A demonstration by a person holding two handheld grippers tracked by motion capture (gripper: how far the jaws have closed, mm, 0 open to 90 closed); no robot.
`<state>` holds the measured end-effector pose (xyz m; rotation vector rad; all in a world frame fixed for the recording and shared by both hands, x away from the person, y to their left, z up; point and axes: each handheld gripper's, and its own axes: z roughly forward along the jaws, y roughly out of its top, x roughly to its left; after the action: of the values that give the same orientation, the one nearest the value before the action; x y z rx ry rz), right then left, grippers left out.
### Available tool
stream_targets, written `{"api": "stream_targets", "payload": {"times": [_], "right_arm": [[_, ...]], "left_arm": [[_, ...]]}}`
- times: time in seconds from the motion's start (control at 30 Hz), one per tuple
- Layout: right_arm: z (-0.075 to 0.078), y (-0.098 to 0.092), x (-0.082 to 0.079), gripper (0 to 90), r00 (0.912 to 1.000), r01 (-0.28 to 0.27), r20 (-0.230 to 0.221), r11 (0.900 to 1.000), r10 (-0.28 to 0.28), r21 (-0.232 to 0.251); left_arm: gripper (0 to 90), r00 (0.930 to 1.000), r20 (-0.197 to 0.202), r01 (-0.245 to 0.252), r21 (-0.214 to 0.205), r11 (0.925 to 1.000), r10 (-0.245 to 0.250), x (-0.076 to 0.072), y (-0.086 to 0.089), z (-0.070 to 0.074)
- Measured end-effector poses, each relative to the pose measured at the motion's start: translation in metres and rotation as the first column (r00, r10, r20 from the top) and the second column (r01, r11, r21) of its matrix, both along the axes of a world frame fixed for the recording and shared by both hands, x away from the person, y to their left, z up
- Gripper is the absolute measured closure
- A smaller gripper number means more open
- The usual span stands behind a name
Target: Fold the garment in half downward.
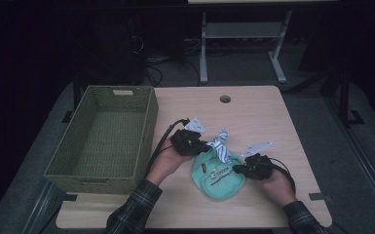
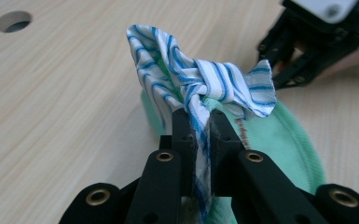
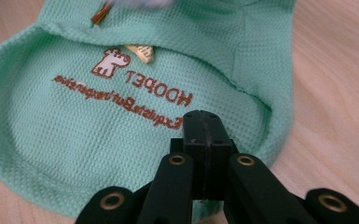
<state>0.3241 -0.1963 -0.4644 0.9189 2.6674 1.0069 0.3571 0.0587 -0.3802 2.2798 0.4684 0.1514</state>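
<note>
Green pet shirt (image 1: 217, 171) lies flat on bench (image 1: 253, 117), just right of basket (image 1: 104, 136). Left gripper (image 2: 199, 122) clamped on shirt's striped blue-white bow (image 2: 200, 77), pulling it up off the fabric. Right gripper (image 3: 204, 128) clenched tight w/ tips over shirt's hem; can't tell if any cloth is pinched.

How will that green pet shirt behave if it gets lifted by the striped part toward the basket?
Probably floppy: the green shirt lies flat and creased, and its striped collar bunches where the left gripper pinches it. It looks like thin knit, so likely light. The body would probably hang and swing, and might drag over the basket rim.
</note>
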Motion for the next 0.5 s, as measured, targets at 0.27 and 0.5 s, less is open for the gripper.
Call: {"api": "stream_targets", "payload": {"times": [0.27,0.5], "right_arm": [[0.000,-0.002,0.000,90.0,1.0000,-0.005,0.006,1.0000,0.005,0.002],[0.004,-0.009,0.000,90.0,0.9998,0.019,0.010,0.9995,-0.019,0.025]], "left_arm": [[83.0,0.9979,0.006,0.064,0.042,0.9970,-0.065,-0.018,-0.012,-0.011],[82.9,0.9943,-0.025,0.105,0.045,0.9935,-0.104,-0.030,-0.025,-0.026]]}}
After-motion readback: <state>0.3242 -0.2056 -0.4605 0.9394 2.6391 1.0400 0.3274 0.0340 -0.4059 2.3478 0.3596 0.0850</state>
